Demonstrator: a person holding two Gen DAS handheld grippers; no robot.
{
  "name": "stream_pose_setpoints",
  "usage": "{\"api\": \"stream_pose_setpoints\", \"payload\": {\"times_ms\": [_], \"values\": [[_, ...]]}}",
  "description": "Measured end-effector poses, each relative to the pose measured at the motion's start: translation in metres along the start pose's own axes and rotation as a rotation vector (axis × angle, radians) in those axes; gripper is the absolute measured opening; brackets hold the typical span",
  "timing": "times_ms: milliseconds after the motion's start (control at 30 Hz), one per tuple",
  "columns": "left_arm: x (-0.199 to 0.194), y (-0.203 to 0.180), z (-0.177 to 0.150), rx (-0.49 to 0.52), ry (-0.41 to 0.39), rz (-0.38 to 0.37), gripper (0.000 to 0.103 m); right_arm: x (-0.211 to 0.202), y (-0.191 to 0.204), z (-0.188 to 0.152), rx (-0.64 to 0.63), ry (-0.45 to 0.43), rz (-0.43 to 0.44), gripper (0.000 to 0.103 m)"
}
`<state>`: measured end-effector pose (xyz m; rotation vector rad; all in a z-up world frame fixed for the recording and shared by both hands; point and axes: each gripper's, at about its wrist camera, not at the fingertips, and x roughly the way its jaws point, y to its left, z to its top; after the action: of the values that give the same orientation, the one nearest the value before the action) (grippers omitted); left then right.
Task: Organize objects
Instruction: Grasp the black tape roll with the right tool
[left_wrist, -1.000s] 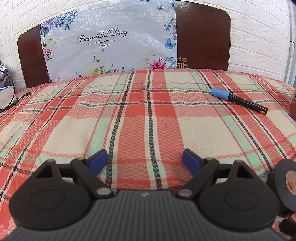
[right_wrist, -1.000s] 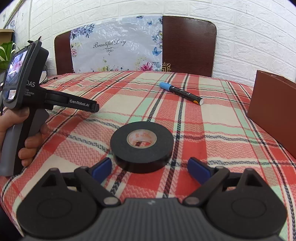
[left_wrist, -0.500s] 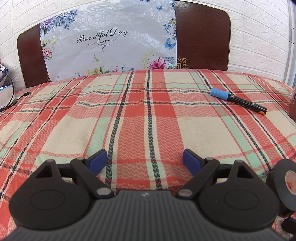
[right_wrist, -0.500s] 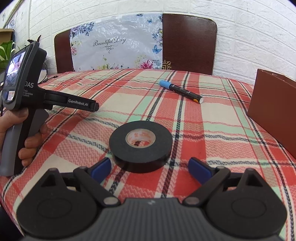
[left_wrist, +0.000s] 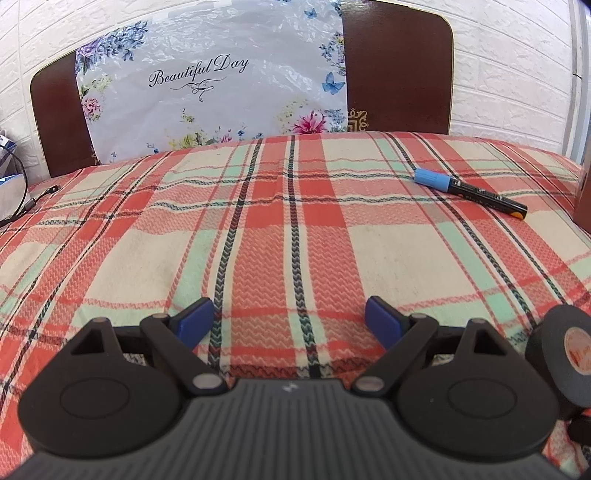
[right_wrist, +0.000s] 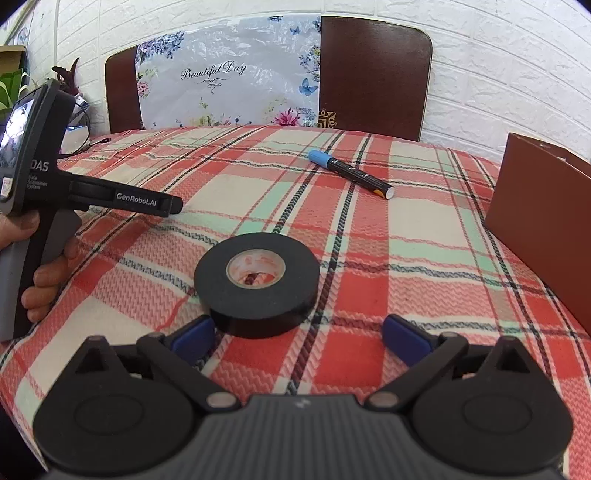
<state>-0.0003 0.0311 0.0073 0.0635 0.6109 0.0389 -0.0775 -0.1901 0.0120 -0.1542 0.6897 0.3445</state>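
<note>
A black tape roll lies flat on the plaid tablecloth, just ahead of my open right gripper and nearer its left finger. The roll shows at the right edge of the left wrist view. A black marker with a blue cap lies farther back; it also shows in the left wrist view. My left gripper is open and empty over bare cloth; in the right wrist view its body is held at the left.
A brown box stands at the right edge of the table. A brown chair back with a flowered plastic bag is behind the table. A black cable lies at the far left.
The right gripper has edged forward and to the right, so the tape roll sits closer to its left finger. The left gripper has barely moved.
</note>
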Motion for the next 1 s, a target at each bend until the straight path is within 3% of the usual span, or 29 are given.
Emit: {"api": "stream_pose_setpoints", "payload": {"times_ms": [300, 500, 633, 767, 1000], "values": [[-0.005, -0.003, -0.001, 0.001, 0.020, 0.005, 0.091, 0.002, -0.002, 0.001, 0.000, 0.002, 0.027, 0.102], [-0.016, -0.009, -0.003, 0.013, 0.052, -0.062, 0.090, 0.002, -0.001, 0.002, -0.011, 0.004, 0.042, 0.102], [-0.025, -0.010, 0.005, -0.035, 0.126, -0.203, 0.090, 0.002, -0.001, 0.002, -0.019, 0.005, 0.054, 0.101], [-0.030, -0.023, 0.014, -0.078, 0.183, -0.365, 0.083, 0.004, 0.002, 0.004, -0.027, 0.005, 0.066, 0.101], [-0.030, -0.059, 0.021, -0.037, 0.254, -0.495, 0.065, 0.011, 0.005, 0.009, -0.050, 0.000, 0.097, 0.097]]}}
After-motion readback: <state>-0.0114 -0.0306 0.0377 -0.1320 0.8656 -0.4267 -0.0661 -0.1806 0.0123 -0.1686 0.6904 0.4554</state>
